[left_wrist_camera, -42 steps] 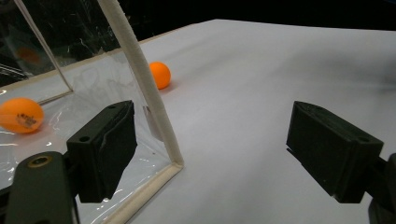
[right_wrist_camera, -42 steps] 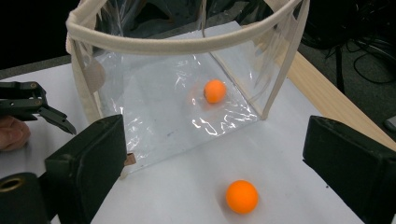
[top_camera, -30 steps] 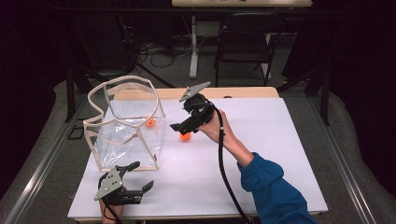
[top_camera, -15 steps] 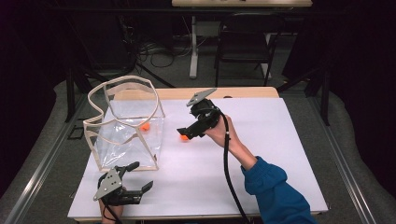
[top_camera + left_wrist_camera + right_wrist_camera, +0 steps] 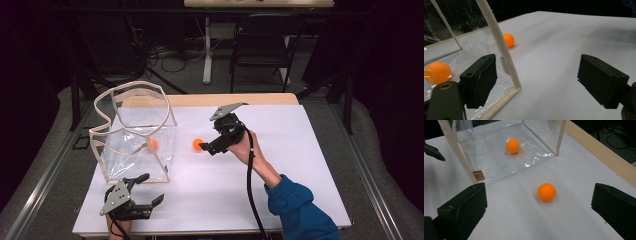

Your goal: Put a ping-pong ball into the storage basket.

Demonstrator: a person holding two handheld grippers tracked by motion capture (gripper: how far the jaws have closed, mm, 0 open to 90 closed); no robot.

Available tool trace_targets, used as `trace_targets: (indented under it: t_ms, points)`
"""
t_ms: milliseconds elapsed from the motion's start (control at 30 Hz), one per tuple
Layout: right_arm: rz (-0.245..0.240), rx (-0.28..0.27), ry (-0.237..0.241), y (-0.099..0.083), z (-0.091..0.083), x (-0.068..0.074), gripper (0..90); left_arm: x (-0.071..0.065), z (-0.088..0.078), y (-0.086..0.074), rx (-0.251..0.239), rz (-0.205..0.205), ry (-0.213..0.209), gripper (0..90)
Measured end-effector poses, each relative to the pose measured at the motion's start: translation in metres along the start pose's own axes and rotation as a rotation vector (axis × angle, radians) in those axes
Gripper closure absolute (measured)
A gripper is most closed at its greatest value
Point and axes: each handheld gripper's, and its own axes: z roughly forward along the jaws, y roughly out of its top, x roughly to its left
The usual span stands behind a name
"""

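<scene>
1. Right tongs (image 5: pixel 202 148) have come down and drawn in toward the person since the earlier frames, jaws just opening as they went; nothing sits between the pads, and they now stand spread wide.
2. Loose orange ball (image 5: pixel 198 144) lies on the desk (image 5: pixel 300 150) just ahead of the right tongs' tips, not gripped. In the right gripper view it rests between the two black jaws, apart from both (image 5: pixel 546 192).
3. Ball: small, round, matte, uniformly orange, with a soft shadow under it.
4. Second orange ball (image 5: pixel 153 144) lies inside the clear bag (image 5: pixel 135 145), on its bottom panel (image 5: pixel 512 146).
5. Bag: transparent, glossy, crinkled film with glare streaks, boxy in shape, edged in cream piping; its open mouth has a wavy rim. A small tan tag sits at one lower corner.
6. Desk: smooth white sheet over a pale wooden top, whose edge shows at the far side.
7. Left tongs (image 5: pixel 145 192) rest at the near desk edge just beside the bag's near corner, jaws spread, holding nothing; the bag's piped corner stands between its jaws in the left gripper view.
8. Blue sleeve (image 5: pixel 300 210) on the right forearm; black cable trails from the right tongs.
</scene>
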Motion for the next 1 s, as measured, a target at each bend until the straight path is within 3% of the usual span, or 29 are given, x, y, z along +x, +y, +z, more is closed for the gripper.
trace_targets:
  t_ms: [600, 1000]
  points:
    - [0.016, 0.019, -0.025, -0.020, 0.006, -0.002, 0.0, -0.002, 0.001, 0.000, 0.006, 0.003, -0.009, 15.8]
    - [0.009, 0.060, -0.040, -0.022, 0.027, -0.007, 0.0, -0.001, 0.002, 0.001, 0.009, 0.009, -0.007, 15.9]
